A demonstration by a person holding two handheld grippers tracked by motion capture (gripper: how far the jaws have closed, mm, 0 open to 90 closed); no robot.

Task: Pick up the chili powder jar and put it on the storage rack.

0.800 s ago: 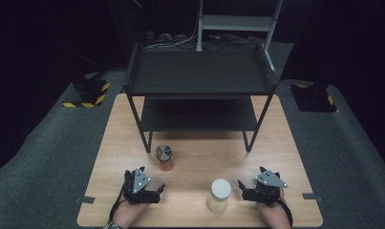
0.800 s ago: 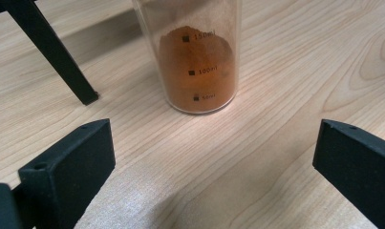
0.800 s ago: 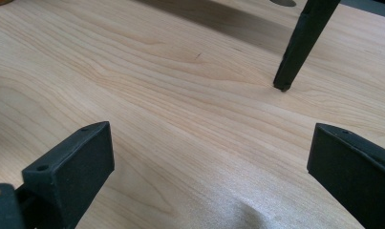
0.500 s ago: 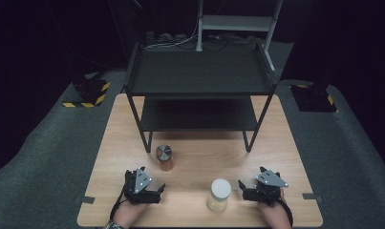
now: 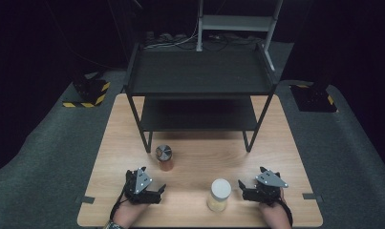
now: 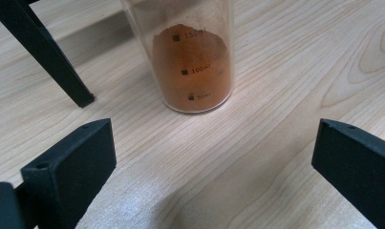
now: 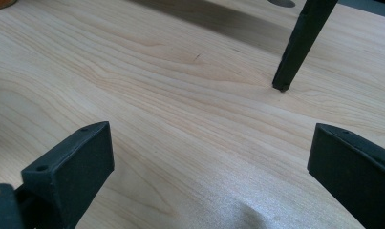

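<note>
A clear jar of orange powder (image 5: pixel 164 158) with a dark metal lid stands on the wooden table (image 5: pixel 276 143), near the shelf's front left leg. In the left gripper view the orange powder jar (image 6: pixel 195 62) stands just ahead of my jaws and shows printed volume marks. My left gripper (image 5: pixel 144 185) rests near the front edge, open and holding nothing (image 6: pixel 214 143). A white-lidded jar of pale yellow contents (image 5: pixel 219 194) stands at the front, left of my right gripper (image 5: pixel 258 185). That gripper is open over bare wood (image 7: pixel 209 143).
A black two-tier metal shelf (image 5: pixel 199 71) stands on the back half of the table. One of its legs (image 6: pixel 47 57) is left of the orange jar, and another leg (image 7: pixel 300 43) is ahead of the right gripper. Dark floor surrounds the table.
</note>
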